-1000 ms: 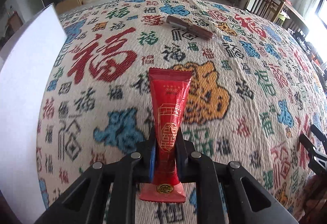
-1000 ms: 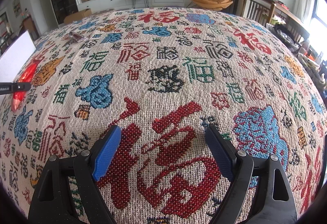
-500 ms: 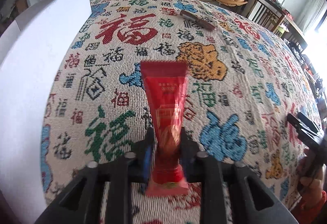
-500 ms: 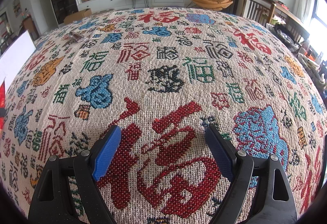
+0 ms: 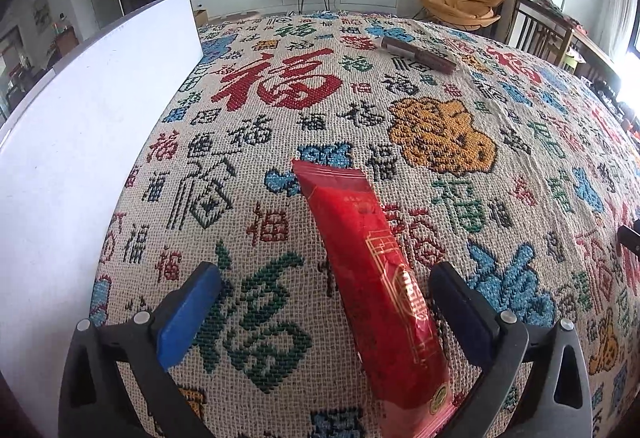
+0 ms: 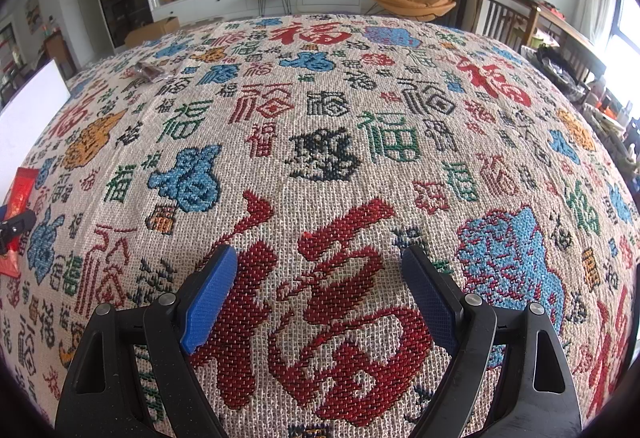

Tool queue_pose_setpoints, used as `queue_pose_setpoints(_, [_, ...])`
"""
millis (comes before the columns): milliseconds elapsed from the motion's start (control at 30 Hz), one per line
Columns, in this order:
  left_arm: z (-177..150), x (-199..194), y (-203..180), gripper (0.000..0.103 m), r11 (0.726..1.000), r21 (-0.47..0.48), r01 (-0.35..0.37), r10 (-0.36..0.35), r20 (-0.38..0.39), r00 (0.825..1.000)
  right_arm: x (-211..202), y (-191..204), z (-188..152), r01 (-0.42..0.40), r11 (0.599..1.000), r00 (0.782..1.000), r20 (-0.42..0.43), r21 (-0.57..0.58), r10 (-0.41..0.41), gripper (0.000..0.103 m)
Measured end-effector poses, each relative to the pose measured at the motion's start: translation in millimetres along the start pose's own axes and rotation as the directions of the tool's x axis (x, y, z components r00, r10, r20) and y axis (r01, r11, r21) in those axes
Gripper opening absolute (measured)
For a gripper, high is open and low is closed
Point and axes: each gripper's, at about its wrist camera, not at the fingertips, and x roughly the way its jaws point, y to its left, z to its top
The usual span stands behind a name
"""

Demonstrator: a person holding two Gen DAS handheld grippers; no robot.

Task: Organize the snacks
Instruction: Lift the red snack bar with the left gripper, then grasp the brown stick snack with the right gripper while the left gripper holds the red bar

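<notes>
Where it was clamped, left gripper (image 5: 324, 290) fingers have released the red snack packet (image 5: 372, 278).

Coarse woven cloth (image 5: 460, 126) on desk, rough, matt. Red snack pack (image 5: 376, 278) between jaws: glossy foil-like plastic. White board (image 5: 80, 142) left: smooth, matt.

red snack packet (image 5: 376, 278) near end cut off by frame edge, white box (image 5: 80, 158) mostly out of frame

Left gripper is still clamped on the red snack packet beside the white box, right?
No. The left gripper is open; the red packet lies loose on the cloth between its fingers, beside the white box. The left wrist view shows it.
</notes>
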Motion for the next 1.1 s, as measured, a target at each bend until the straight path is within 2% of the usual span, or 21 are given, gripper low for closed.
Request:
queue_pose_setpoints(267, [-0.4,0.7,-0.5,0.103,1.000,-0.001,0.001,-0.001,0.001,1.000,-1.6,1.5,0.8,-0.014,1.000,1.000,-0.002,0.003,0.014,0.088])
queue_pose_setpoints(333, [-0.7,0.2,0.3,0.103,1.000,-0.001,0.002,-0.002,0.002,1.000,-2.8,1.1,6.3,-0.079,0.997,0.997,-0.001,0.019,0.079,0.088])
queue_pose_setpoints(400, [-0.3,0.3,0.0,0.103,1.000,-0.001,0.002,-0.002,0.002,1.000,-3.3,6.4,25.2,-0.230,0.972,0.973,0.019,0.048,0.229,0.087])
queue_pose_setpoints(433, [-0.2,0.2,0.3,0.103,1.000,-0.001,0.002,-0.002,0.002,1.000,-2.7,12.8,37.7,-0.271,0.961,0.962,0.028,0.046,0.270,0.088])
queue_pose_setpoints(533, [-0.3,0.2,0.4,0.103,1.000,-0.001,0.003,-0.003,0.002,1.000,4.3,52.8,89.3,-0.335,0.941,0.940,0.060,-0.044,0.337,0.088])
queue_pose_setpoints(567, [-0.3,0.2,0.4,0.103,1.000,-0.001,0.003,-0.003,0.002,1.000,12.4,72.8,108.4,-0.344,0.934,0.936,0.047,-0.100,0.349,0.088])
queue_pose_setpoints(667, [-0.6,0.1,0.3,0.103,1.000,-0.001,0.003,-0.003,0.002,1.000,49.5,132.2,153.4,-0.315,0.914,0.949,-0.055,-0.254,0.312,0.086])
queue_pose_setpoints(733, [-0.5,0.1,0.6,0.103,1.000,-0.002,0.004,-0.004,0.003,1.000,74.3,162.2,172.9,-0.275,0.914,0.961,-0.104,-0.298,0.255,0.084])
queue_pose_setpoints(900, [-0.5,-0.3,0.3,0.103,1.000,-0.002,0.004,-0.004,0.003,1.000,115.4,210.3,198.0,-0.225,0.904,0.973,-0.134,-0.365,0.188,0.083])
queue_pose_setpoints(933, [-0.2,-0.2,0.4,0.103,1.000,-0.003,0.005,-0.005,0.004,1.000,120.9,210.9,199.7,-0.211,0.909,0.976,-0.133,-0.360,0.174,0.079])
queue_pose_setpoints(1000, [-0.1,-0.4,0.7,0.103,1.000,-0.006,0.006,-0.006,0.006,1.000,133.2,213.0,201.3,-0.212,0.914,0.974,-0.146,-0.347,0.171,0.055])
queue_pose_setpoints(1033, [-0.8,-0.9,1.2,0.103,1.000,-0.008,0.006,-0.006,0.007,1.000,137.8,211.6,200.1,-0.217,0.915,0.972,-0.165,-0.339,0.170,0.032])
queue_pose_setpoints(1100, [-0.3,-0.7,1.3,0.103,1.000,-0.012,0.004,-0.004,0.007,1.000,135.5,204.8,197.3,-0.244,0.920,0.965,-0.172,-0.308,0.198,0.025])
